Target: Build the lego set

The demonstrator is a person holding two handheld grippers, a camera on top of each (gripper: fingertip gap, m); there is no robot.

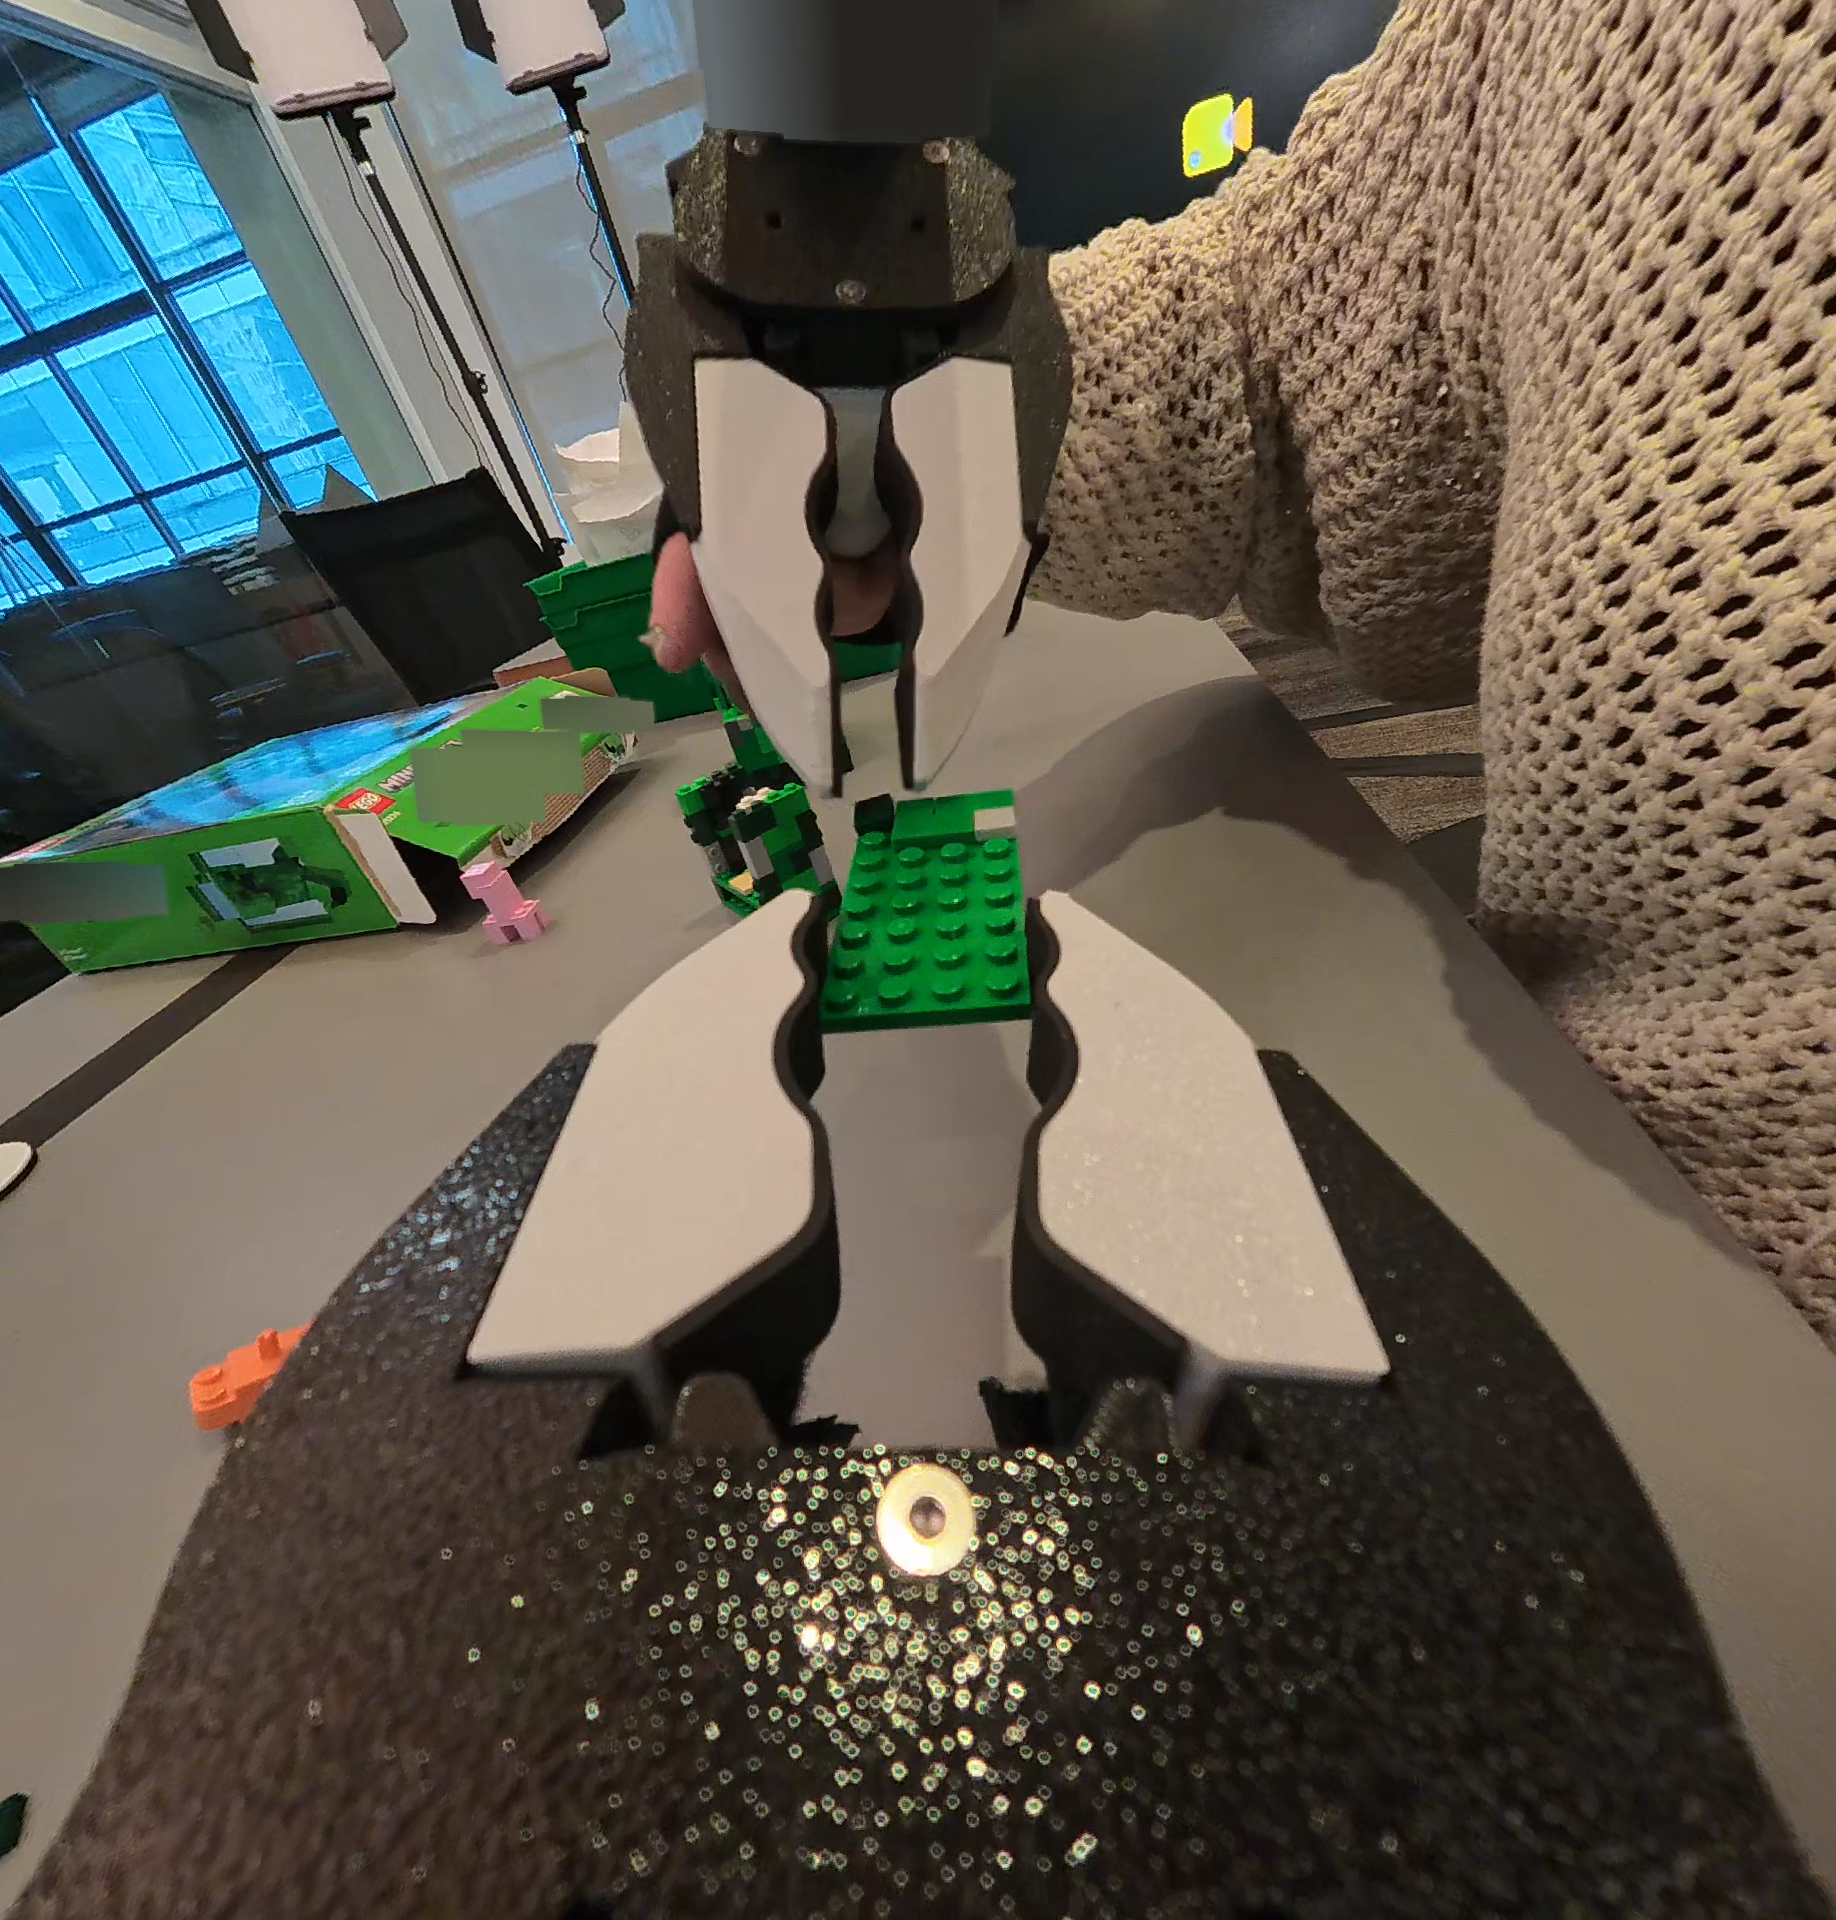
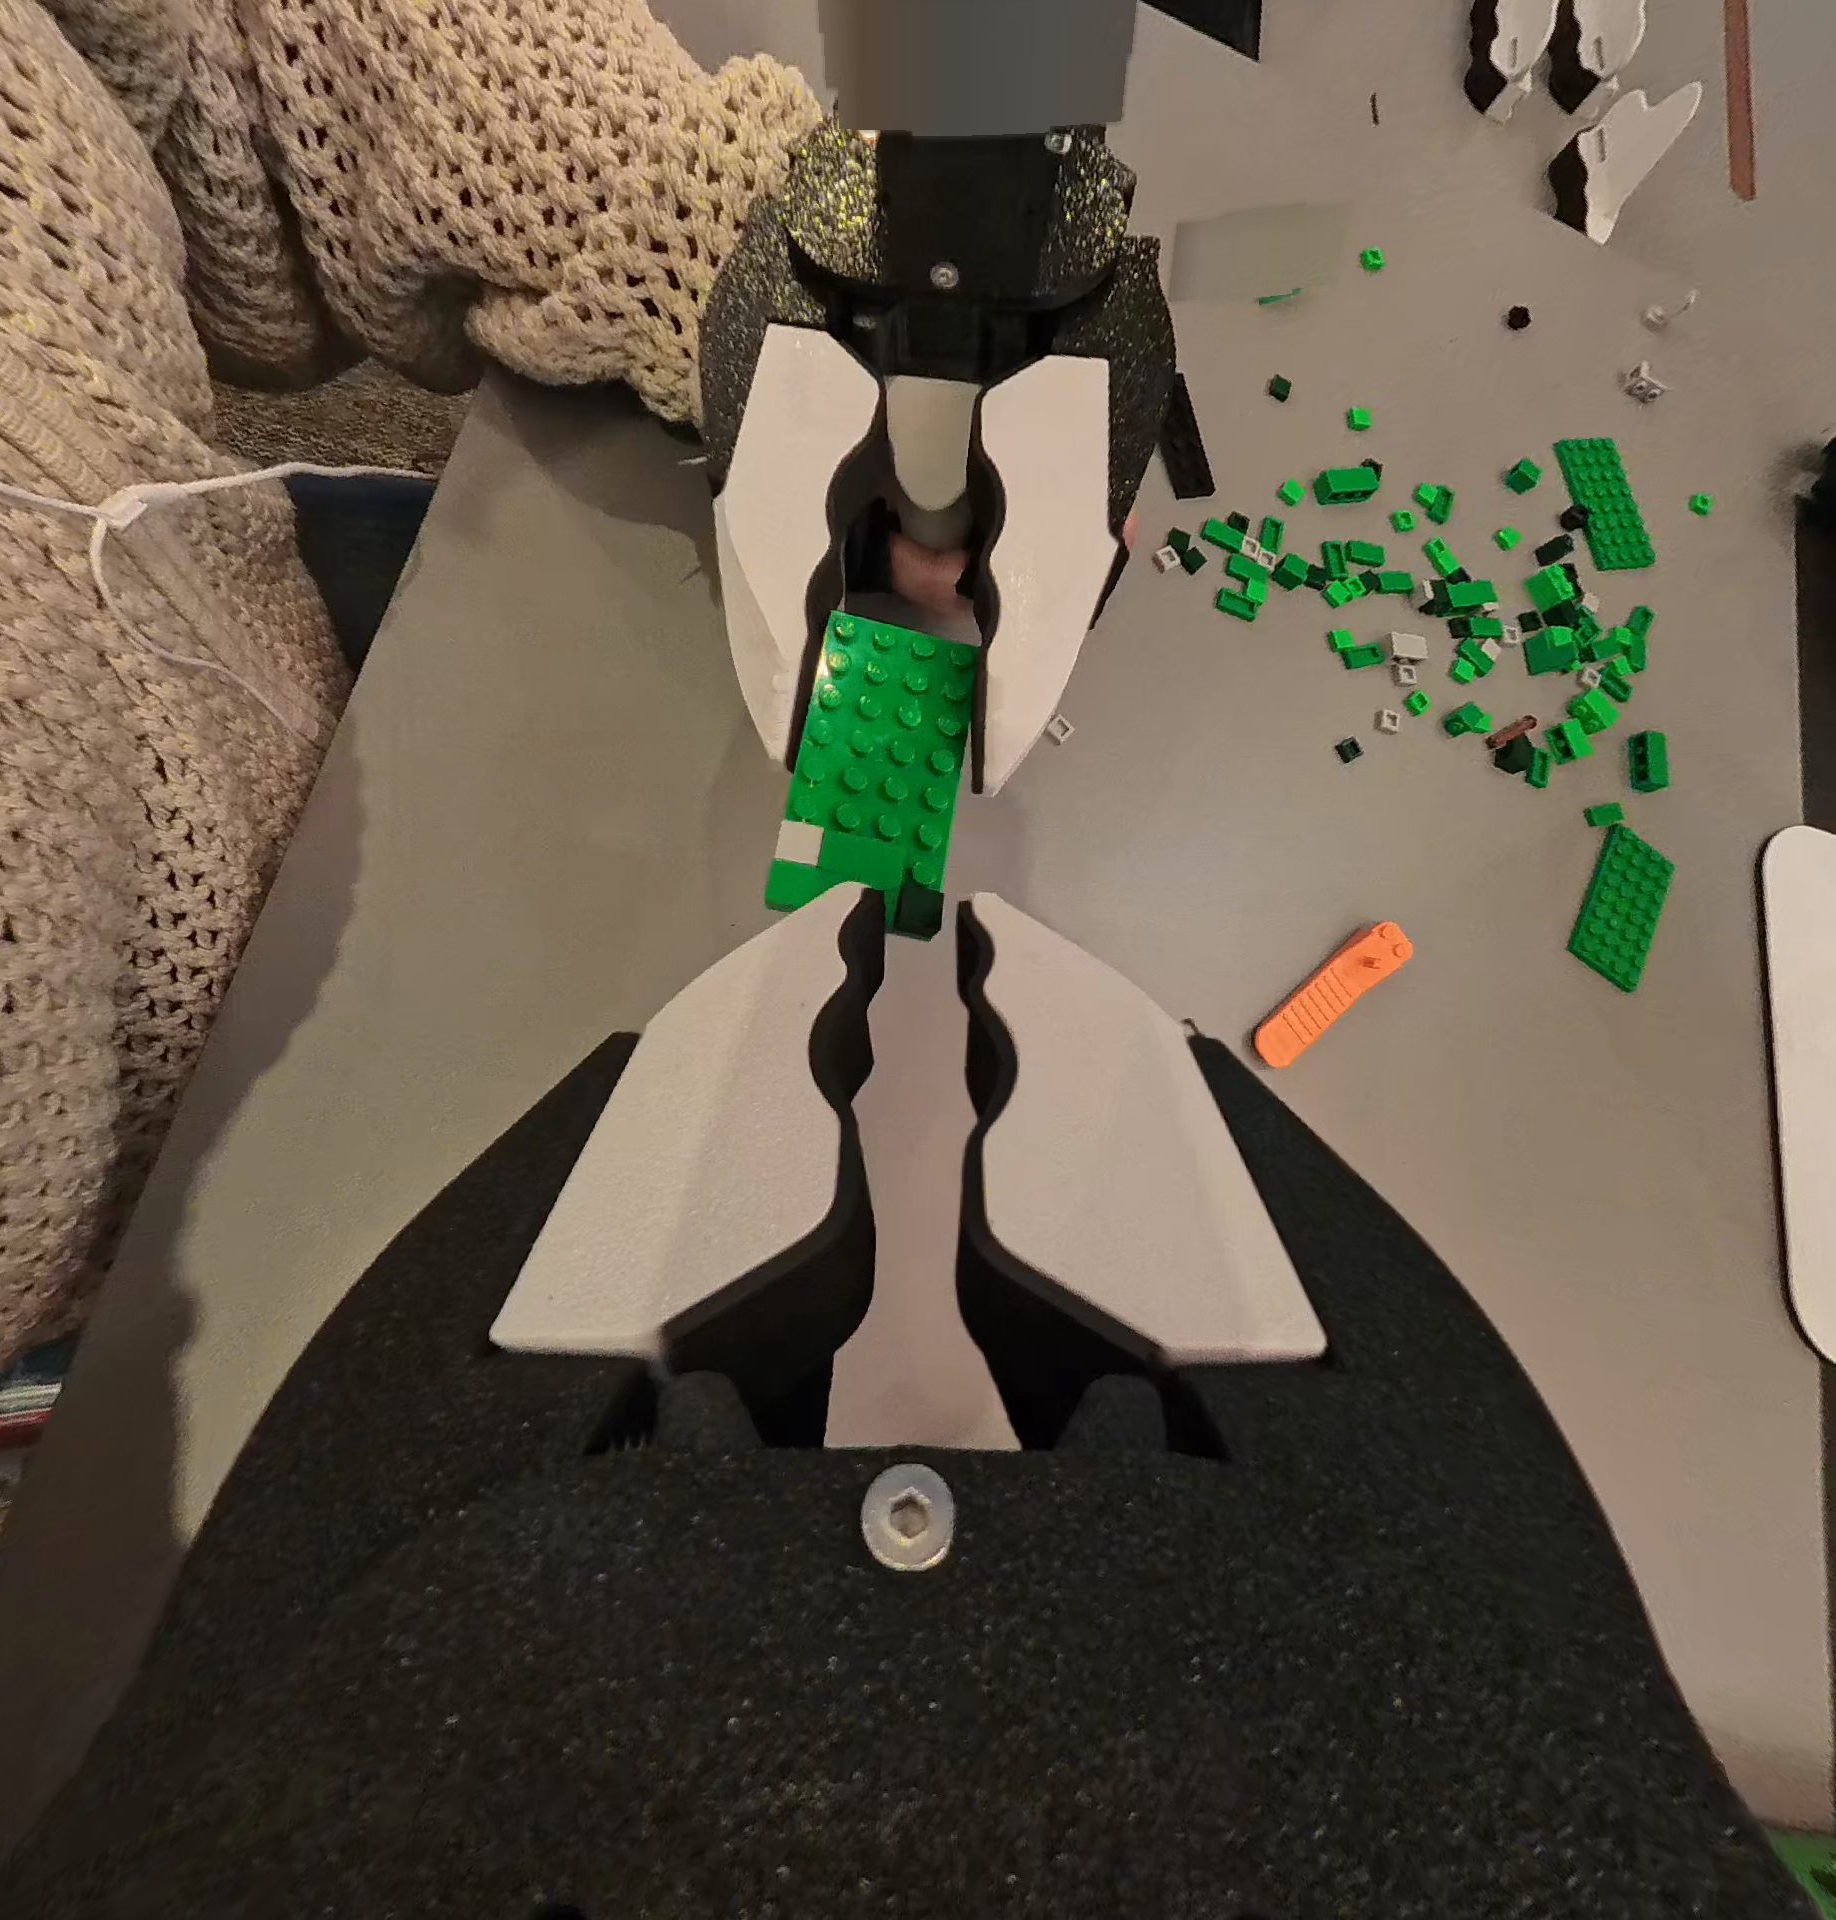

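My left gripper (image 1: 929,914) is shut on a green studded plate (image 1: 929,935) and grips its long sides, holding it just above the grey table. The plate (image 2: 883,758) carries a white tile (image 2: 798,844), flat green tiles and a small dark green brick (image 2: 919,906) at the end away from my left gripper (image 2: 888,769). My right gripper (image 2: 912,902) faces the left one, jaws a narrow gap apart, with its tips right at the dark green brick. In the left wrist view the right gripper (image 1: 878,779) hovers just above that end and nothing sits between its fingers.
A partly built green figure (image 1: 758,842), a pink piece (image 1: 509,909) and the set's green box (image 1: 270,842) lie behind the plate. Loose green bricks (image 2: 1465,613), two green plates (image 2: 1620,904) and an orange brick separator (image 2: 1329,992) lie to the right. A knitted sleeve (image 1: 1516,520) borders the table edge. The grippers are tip to tip, or close to it. Left tips and right tips are each some 30 cm from the pink piece (image 1: 509,909).
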